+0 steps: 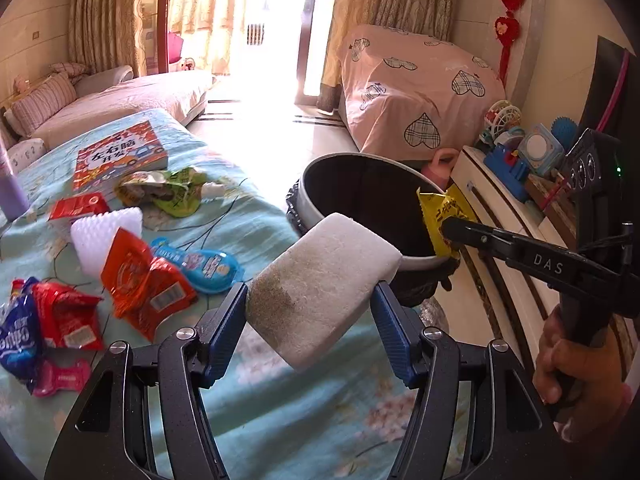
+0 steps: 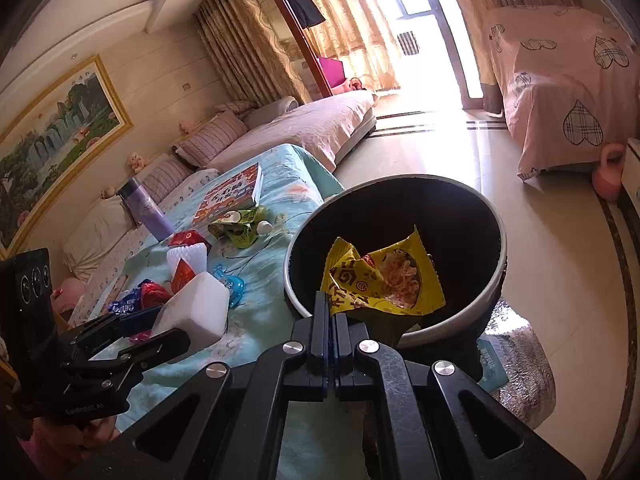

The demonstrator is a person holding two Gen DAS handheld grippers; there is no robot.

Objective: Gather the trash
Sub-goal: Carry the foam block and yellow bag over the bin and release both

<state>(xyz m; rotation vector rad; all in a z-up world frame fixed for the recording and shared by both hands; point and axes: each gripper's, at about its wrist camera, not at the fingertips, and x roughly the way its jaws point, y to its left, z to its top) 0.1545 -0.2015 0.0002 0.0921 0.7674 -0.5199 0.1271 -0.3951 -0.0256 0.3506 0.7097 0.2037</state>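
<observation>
Yellow wrapper point(image 2: 384, 276) pinched in closed R tongs point(image 2: 331, 308) over bin point(image 2: 494, 280); foam block point(image 1: 324, 280) clamped in L tongs point(image 1: 310, 300)

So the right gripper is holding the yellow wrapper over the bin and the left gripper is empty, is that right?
Not quite. The left gripper is not empty: it is shut on a white foam block, as the left wrist view shows. The right gripper does hold the yellow wrapper over the bin.

Bin point(image 2: 494, 280) right of table point(image 1: 256, 216); wrappers point(image 1: 136, 280) on table.
</observation>
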